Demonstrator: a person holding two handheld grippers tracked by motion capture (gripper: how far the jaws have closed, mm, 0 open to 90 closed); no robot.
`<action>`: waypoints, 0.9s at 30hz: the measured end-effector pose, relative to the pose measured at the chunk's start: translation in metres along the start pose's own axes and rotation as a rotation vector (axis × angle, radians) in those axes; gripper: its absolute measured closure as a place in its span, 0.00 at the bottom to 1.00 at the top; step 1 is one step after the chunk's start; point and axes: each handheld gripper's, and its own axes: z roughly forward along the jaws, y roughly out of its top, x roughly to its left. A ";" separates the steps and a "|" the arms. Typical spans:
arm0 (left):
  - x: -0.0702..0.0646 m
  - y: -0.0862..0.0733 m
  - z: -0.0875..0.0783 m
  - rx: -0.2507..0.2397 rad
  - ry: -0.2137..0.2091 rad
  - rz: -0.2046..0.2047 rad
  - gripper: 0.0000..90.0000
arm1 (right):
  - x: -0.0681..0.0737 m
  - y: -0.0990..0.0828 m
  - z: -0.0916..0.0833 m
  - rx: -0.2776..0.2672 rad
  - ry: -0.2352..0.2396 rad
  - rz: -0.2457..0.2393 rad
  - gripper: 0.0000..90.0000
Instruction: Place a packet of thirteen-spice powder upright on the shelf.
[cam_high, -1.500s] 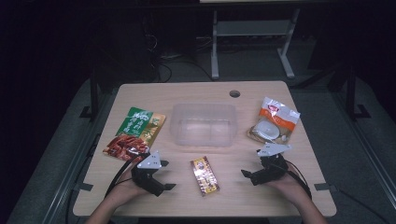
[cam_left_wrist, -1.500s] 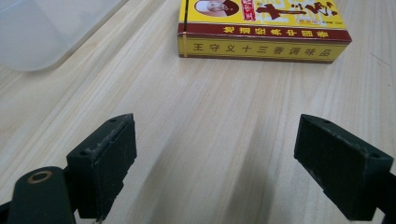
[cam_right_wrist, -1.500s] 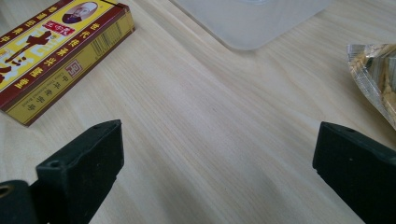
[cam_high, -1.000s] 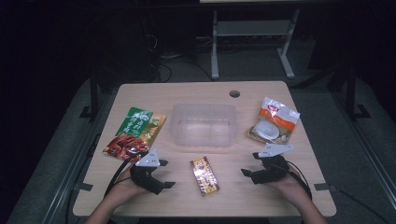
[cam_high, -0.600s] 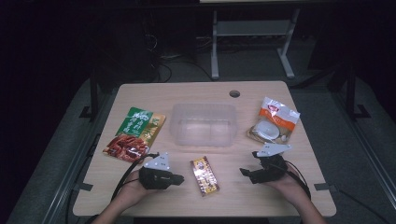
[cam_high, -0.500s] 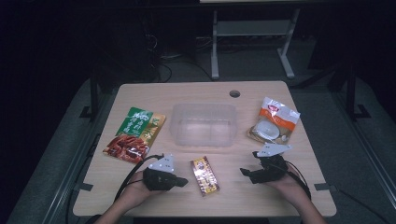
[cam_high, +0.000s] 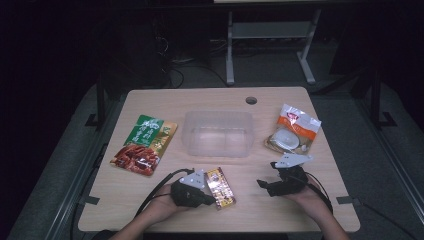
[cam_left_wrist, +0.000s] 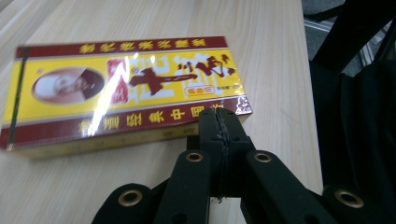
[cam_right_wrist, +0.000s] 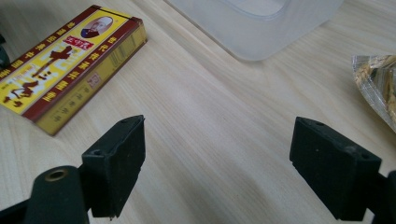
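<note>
While left gripper (cam_left_wrist: 219, 135) jaws closed, beside box (cam_left_wrist: 121, 88)

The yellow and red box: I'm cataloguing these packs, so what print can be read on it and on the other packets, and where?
"十三香": the likely reading of the large dark-red characters on the yellow face of the box.
Gold characters along the box's red bands: too blurred to read.
White characters on the green packet: too small to read.
Print on the orange and white packet: too small to read.
</note>
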 end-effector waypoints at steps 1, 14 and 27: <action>0.000 0.003 0.003 0.000 -0.002 0.010 1.00 | 0.000 0.000 0.000 -0.003 0.000 -0.004 0.20; 0.008 0.032 0.030 -0.024 -0.016 0.041 1.00 | -0.001 0.000 -0.001 -0.004 -0.005 0.000 0.20; 0.040 0.053 0.009 -0.091 0.081 0.018 1.00 | -0.001 -0.001 -0.001 -0.001 -0.001 0.004 0.20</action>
